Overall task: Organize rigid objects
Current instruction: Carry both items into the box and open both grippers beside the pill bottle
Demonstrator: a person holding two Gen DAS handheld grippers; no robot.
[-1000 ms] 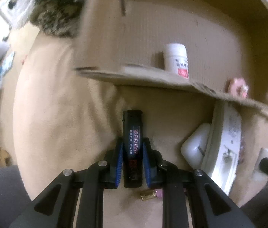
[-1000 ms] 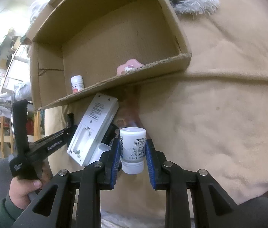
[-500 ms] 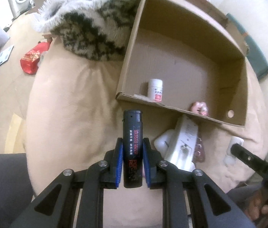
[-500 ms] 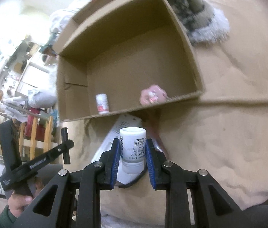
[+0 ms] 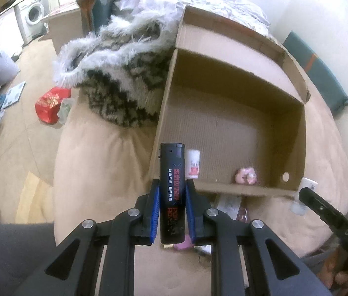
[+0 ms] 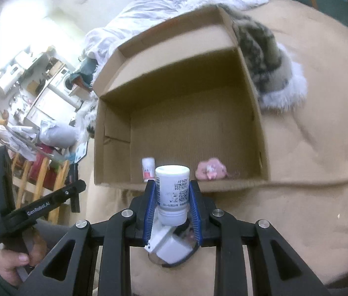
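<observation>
Nearest the camera, the left gripper (image 5: 172, 212) pinched a black lighter-shaped cartridge (image 5: 172, 192) upright between its blue pads, held above the beige cushion (image 5: 95, 172) just short of the cardboard box (image 5: 223, 190). The right gripper (image 6: 172, 209) likewise clamped a white pill bottle (image 6: 172, 193), cap toward the camera's far side, also just short of the box's near wall.

Two things already sat inside the box near that wall: a small white bottle with a red label (image 6: 148, 169) and a pink toy-like object (image 6: 211, 169). By that showing the sorting looked partly done, with both held items yet to go in.

On the cushion outside the box, more remained: a white boxy device (image 6: 171, 246) under the right gripper, mostly hidden by the fingers, and a small pink item (image 5: 183, 245) behind the cartridge, too covered to identify. The cartridge's label was unreadable. Beyond the box lay a furry blanket (image 5: 114, 74).
</observation>
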